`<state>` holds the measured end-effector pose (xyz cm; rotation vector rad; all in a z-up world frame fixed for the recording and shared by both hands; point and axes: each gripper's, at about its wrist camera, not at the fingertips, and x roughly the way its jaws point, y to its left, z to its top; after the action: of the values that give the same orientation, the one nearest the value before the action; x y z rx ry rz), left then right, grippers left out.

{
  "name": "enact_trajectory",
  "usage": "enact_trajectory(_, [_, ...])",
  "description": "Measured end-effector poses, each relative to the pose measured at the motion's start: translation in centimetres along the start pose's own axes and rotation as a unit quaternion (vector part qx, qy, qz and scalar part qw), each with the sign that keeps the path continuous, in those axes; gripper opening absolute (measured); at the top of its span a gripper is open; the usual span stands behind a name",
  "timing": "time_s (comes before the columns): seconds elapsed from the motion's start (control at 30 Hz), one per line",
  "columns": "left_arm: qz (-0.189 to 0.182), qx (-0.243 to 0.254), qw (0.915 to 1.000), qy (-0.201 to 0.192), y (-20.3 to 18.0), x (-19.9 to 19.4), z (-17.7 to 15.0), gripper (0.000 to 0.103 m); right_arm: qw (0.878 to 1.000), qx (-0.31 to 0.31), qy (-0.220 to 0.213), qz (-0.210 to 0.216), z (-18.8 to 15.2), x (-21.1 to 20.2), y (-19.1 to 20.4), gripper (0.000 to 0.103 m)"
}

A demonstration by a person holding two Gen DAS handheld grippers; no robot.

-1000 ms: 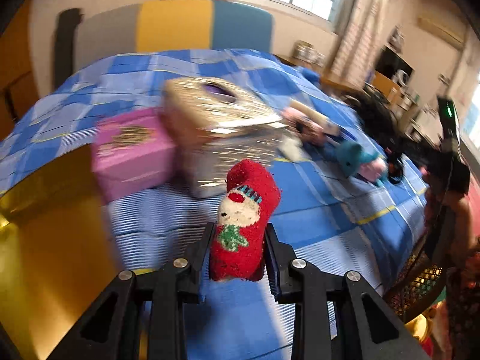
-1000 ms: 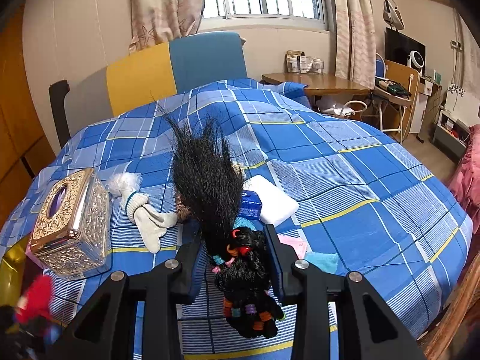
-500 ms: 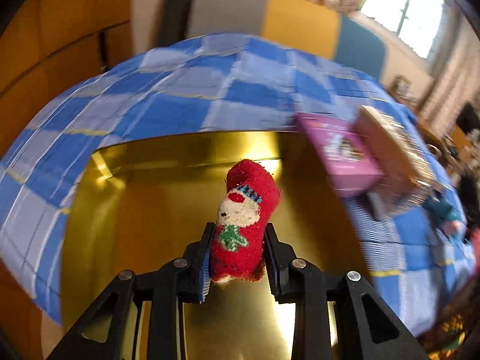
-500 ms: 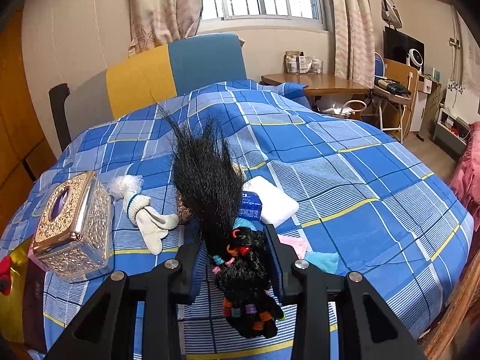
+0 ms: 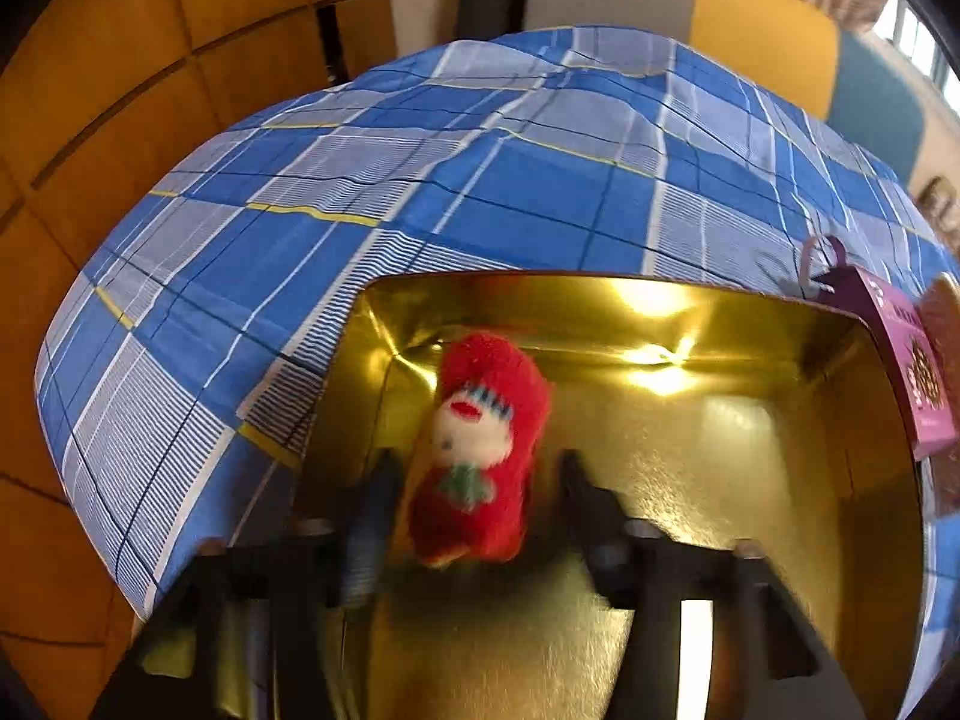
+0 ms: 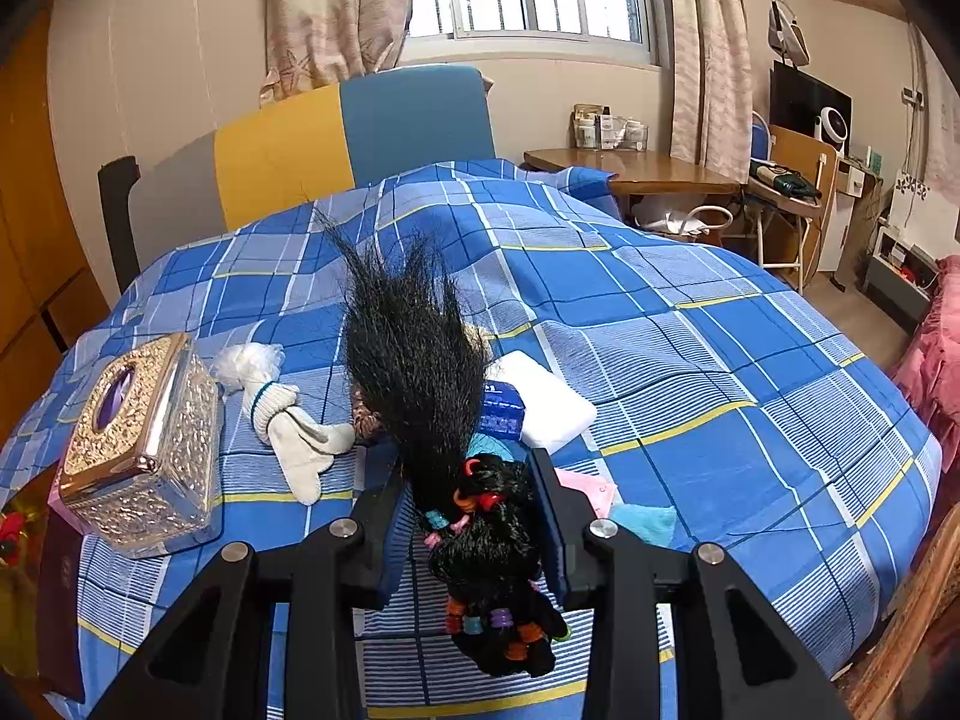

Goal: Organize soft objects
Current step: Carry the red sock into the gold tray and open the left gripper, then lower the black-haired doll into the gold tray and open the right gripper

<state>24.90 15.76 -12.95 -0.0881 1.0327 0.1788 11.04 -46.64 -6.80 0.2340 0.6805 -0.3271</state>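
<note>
Hovering over the gold tin [image 5: 750, 468], the left gripper [image 5: 480, 480] stands spread, its blurred fingers [image 5: 372, 498] clear of the red Santa sock [image 5: 480, 450] between them.

Inside the tin, the sock sits near the far left corner; whether it rests on the floor cannot be told. Beyond the tin on the blue plaid bedspread [image 6: 690, 360], the right gripper [image 6: 474, 516] pinches a black hairpiece [image 6: 420, 360] with coloured bands, beside a gold tissue box [image 6: 144, 444] and a white glove [image 6: 294, 432].
</note>
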Motion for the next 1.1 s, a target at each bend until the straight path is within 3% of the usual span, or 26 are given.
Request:
enact_trajectory(0.23, [-0.024,-0.031,0.9985,-0.038,0.8,-2.9,-1.3,0.077,1.0,0.0,-0.019,0.009,0.0,-0.8,0.1,0.035])
enact_trajectory(0.3, [-0.047,-0.029,0.997,-0.055,0.6,-4.4,-2.0,0.086,0.999,-0.004,-0.029,0.017,0.0,-1.2,0.3,0.035])
enact_trajectory(0.43, [-0.072,-0.011,0.9957,-0.059,-0.4,-6.4,-3.7,0.087,0.999,-0.036,-0.02,0.028,-0.2,-1.4,1.8,0.036])
enact_trajectory(0.5, [-0.074,-0.007,0.9954,-0.06,-0.7,-7.2,-4.4,0.087,0.999,-0.029,-0.002,0.045,-0.4,-1.3,2.6,0.035])
enact_trajectory(0.67, [-0.052,0.024,0.9955,-0.076,-2.1,-8.9,-6.3,0.087,0.991,-0.011,0.022,0.135,-0.7,-2.9,6.8,0.036])
enact_trajectory(0.8, [-0.039,0.033,0.9954,-0.081,-2.4,-9.5,-8.0,0.087,0.975,-0.078,0.04,0.203,-1.3,-5.0,13.5,0.035])
enact_trajectory(0.93, [-0.053,0.016,0.9958,-0.073,-2.1,-9.8,-9.6,0.088,0.949,-0.145,0.069,0.271,-2.7,-6.2,21.0,0.036])
enact_trajectory(1.1, [-0.054,0.013,0.9956,-0.076,-1.2,-10.7,-11.4,0.088,0.918,-0.177,0.144,0.323,-4.7,-4.6,29.5,0.036])
